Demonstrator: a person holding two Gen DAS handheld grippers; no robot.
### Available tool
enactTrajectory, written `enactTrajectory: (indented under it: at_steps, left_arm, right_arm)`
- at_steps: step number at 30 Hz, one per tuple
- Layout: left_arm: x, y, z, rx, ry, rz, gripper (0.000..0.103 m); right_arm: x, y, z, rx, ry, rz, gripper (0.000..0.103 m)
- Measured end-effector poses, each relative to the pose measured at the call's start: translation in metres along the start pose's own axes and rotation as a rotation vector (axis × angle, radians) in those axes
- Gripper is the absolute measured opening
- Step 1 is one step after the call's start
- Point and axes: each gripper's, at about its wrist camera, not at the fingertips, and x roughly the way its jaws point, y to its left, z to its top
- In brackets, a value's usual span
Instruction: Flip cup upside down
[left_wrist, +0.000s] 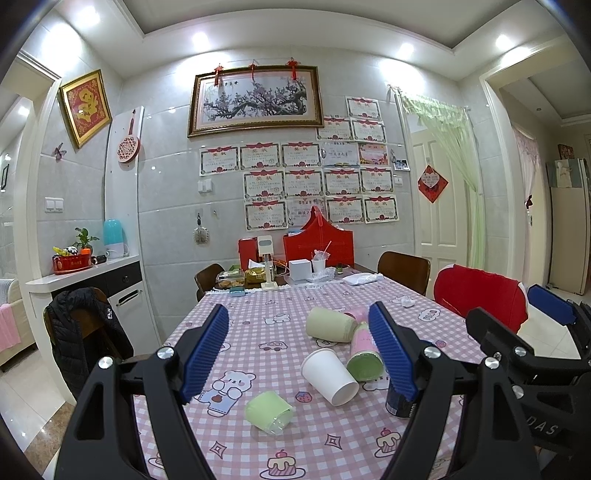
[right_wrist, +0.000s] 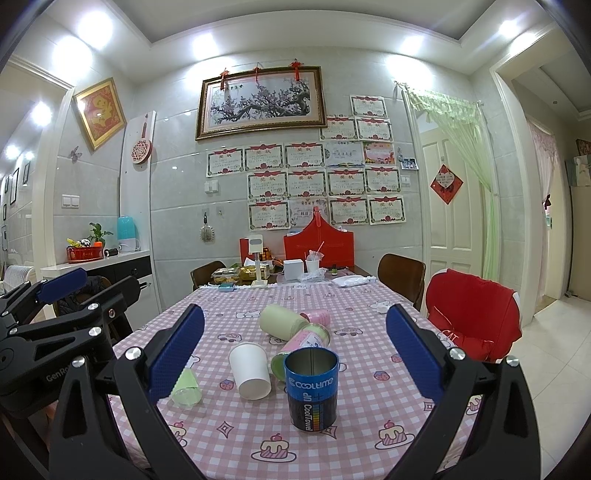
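Note:
A dark blue tin cup (right_wrist: 312, 389) marked "Cooltime" stands upright with its mouth up on the pink checked tablecloth (right_wrist: 236, 439). It is between my right gripper's (right_wrist: 295, 363) open fingers, a little ahead of them. In the left wrist view the tin (left_wrist: 399, 402) is mostly hidden behind the right finger of my left gripper (left_wrist: 299, 354), which is open and empty. A white paper cup (right_wrist: 251, 371) lies on its side left of the tin, and it also shows in the left wrist view (left_wrist: 328, 374).
More cups lie on their sides: a light green one (left_wrist: 267, 410) near the front, a pale green one (right_wrist: 282, 321), and pink-and-green ones (right_wrist: 306, 338) behind. Boxes and a red bag (right_wrist: 319, 245) stand at the table's far end. Chairs surround it, one with a red cover (right_wrist: 474, 319).

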Motion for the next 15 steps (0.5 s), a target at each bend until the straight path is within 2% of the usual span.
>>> enactTrajectory:
  at_steps: [15]
  left_arm:
    - [0.017,-0.013,-0.023,0.036,0.052,-0.009,0.077]
  right_arm:
    - [0.017,-0.014,-0.014,0.03,0.047,-0.022,0.095]
